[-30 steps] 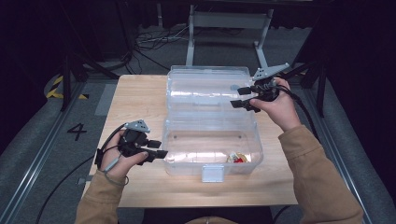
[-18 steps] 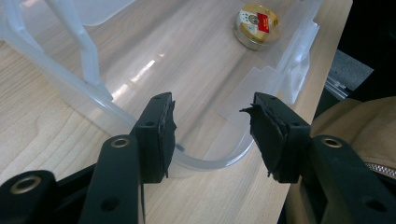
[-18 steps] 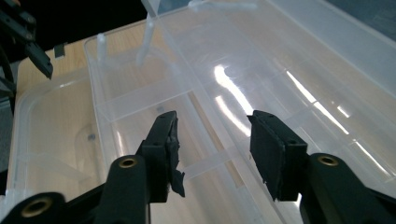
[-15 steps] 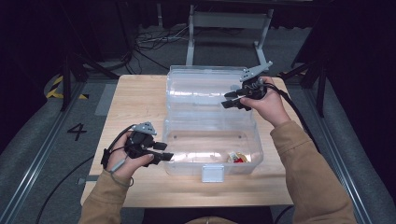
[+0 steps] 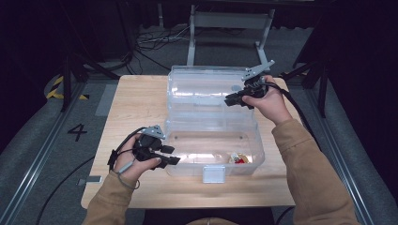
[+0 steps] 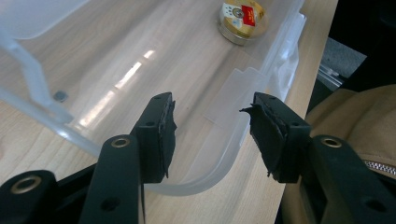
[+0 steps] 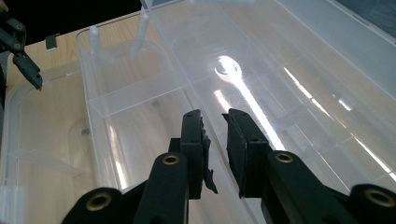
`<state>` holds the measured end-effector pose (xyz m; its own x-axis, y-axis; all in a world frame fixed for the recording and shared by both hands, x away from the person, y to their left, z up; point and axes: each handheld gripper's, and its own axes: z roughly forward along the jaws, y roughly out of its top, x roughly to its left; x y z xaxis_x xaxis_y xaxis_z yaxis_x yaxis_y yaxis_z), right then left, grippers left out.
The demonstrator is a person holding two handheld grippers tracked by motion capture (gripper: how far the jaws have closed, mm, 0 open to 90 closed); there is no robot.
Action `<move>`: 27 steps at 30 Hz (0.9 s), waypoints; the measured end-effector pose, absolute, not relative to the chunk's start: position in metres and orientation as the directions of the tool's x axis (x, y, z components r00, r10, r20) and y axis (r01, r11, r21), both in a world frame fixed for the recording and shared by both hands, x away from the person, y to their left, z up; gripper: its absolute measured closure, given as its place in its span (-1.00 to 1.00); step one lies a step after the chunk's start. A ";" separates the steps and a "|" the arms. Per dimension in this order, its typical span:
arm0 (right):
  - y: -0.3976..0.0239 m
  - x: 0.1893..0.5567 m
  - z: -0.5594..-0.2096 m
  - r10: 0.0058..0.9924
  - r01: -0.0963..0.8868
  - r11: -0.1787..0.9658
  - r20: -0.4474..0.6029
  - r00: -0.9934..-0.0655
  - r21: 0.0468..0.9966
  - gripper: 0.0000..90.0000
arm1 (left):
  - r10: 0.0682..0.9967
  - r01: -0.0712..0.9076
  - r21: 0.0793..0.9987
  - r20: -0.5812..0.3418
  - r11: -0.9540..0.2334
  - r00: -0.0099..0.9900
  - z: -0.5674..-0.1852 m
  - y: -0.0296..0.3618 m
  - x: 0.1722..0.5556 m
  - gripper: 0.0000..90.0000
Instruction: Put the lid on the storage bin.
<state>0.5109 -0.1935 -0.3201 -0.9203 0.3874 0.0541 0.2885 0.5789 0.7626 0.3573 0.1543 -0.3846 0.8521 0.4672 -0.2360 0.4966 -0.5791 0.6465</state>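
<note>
Here the right gripper (image 5: 234,100) reaches in from the box's right side, hand level, over the raised lid (image 5: 206,89) of the clear plastic storage box (image 5: 211,140). Its jaws have just been closing and stand a narrow gap apart, with nothing pinched between them in the right gripper view. The left gripper (image 5: 171,155) lies low at the box's front left corner, jaws spread, the corner rim between them, unpressed. Inside the box, a small round jar (image 6: 243,17) with a red and yellow label sits near the front wall, towards its right end.
</note>
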 end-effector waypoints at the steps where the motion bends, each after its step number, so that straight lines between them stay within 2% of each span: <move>1: -0.193 0.511 -0.320 0.388 0.291 0.578 0.057 -0.920 0.762 0.72 | 0.463 0.496 0.642 -0.237 -0.585 0.854 -0.385 0.153 0.357 0.12; 10: -0.194 0.511 -0.320 0.393 0.308 0.570 0.076 -0.916 0.762 0.72 | 0.426 0.477 0.612 -0.240 -0.631 0.872 -0.394 0.141 0.358 0.20; 14: -0.194 0.511 -0.320 0.396 0.313 0.567 0.081 -0.915 0.762 0.72 | 0.402 0.469 0.599 -0.254 -0.649 0.880 -0.399 0.135 0.358 0.32; 20: -0.194 0.510 -0.320 0.394 0.315 0.565 0.087 -0.915 0.762 0.74 | 0.368 0.441 0.570 -0.246 -0.694 0.897 -0.406 0.128 0.358 0.63; 27: -0.194 0.510 -0.321 0.392 0.314 0.564 0.087 -0.916 0.764 0.76 | 0.366 0.431 0.563 -0.232 -0.705 0.901 -0.409 0.125 0.357 0.66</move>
